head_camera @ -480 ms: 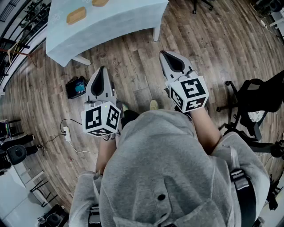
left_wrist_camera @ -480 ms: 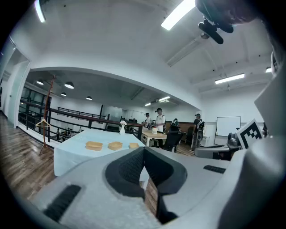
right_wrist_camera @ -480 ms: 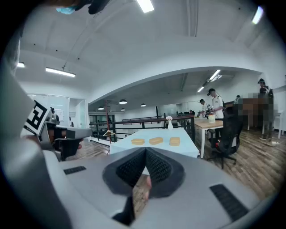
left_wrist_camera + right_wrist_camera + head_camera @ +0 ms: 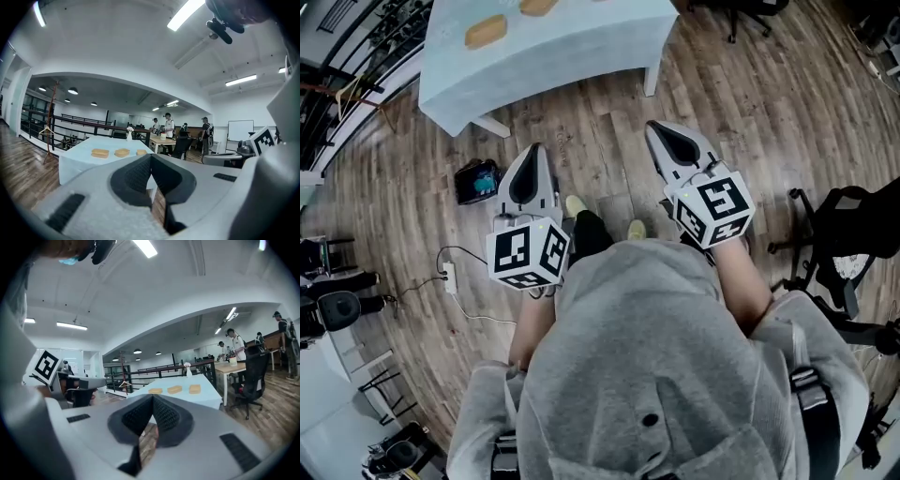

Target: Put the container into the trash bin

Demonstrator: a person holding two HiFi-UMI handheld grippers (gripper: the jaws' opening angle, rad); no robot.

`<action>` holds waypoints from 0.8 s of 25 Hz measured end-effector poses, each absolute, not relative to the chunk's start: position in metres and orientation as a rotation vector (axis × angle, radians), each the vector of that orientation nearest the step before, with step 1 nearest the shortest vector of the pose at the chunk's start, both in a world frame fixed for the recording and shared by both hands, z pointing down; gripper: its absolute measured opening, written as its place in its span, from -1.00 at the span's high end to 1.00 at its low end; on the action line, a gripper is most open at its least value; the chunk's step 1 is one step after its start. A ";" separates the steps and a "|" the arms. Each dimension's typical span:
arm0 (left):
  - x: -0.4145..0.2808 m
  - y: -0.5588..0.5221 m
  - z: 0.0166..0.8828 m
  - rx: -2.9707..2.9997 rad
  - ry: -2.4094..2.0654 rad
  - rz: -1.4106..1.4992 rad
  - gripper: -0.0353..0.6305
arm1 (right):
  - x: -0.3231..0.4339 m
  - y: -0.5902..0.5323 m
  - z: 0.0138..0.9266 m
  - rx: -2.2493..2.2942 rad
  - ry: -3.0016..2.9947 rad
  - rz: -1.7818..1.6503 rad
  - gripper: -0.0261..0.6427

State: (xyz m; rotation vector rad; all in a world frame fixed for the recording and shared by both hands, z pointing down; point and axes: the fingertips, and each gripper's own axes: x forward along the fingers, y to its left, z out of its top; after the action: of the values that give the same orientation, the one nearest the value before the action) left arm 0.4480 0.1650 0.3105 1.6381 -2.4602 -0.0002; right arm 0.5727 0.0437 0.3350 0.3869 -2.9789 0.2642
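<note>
Three tan containers lie in a row on the table with the pale blue cloth (image 4: 581, 47); two of them (image 4: 486, 31) (image 4: 538, 7) show in the head view. The left gripper view shows all three (image 4: 100, 153) (image 4: 122, 152) (image 4: 141, 152) far ahead, and so does the right gripper view (image 4: 155, 391) (image 4: 174, 389) (image 4: 194, 389). My left gripper (image 4: 531, 155) (image 4: 151, 161) and right gripper (image 4: 660, 131) (image 4: 152, 404) are held side by side over the wooden floor, short of the table. Both are shut with nothing between the jaws. I see no trash bin that I can name for sure.
A dark boxy object with blue inside (image 4: 476, 180) sits on the floor by the table leg (image 4: 492, 125). A white power strip (image 4: 450, 278) with its cable lies at left. A black office chair (image 4: 853, 225) stands at right. People and desks (image 4: 168, 131) fill the far room.
The table and floor have slid down and right in the head view as I come closer to the table. A foot has stepped forward. Both grippers remain shut and empty.
</note>
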 end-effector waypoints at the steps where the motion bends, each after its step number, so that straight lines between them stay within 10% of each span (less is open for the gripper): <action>1: 0.447 0.166 0.311 1.636 -2.460 -0.001 0.84 | 0.572 0.045 0.336 0.378 -2.983 0.274 0.85; 20: 0.415 0.129 0.319 1.696 -2.419 0.017 0.84 | 0.527 0.020 0.343 0.368 -2.954 0.264 0.85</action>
State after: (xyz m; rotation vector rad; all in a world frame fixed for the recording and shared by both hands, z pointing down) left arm 0.4152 0.1285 0.3187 1.6957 -2.4188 0.0166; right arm 0.5270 0.0195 0.3431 0.3685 -2.9537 0.2637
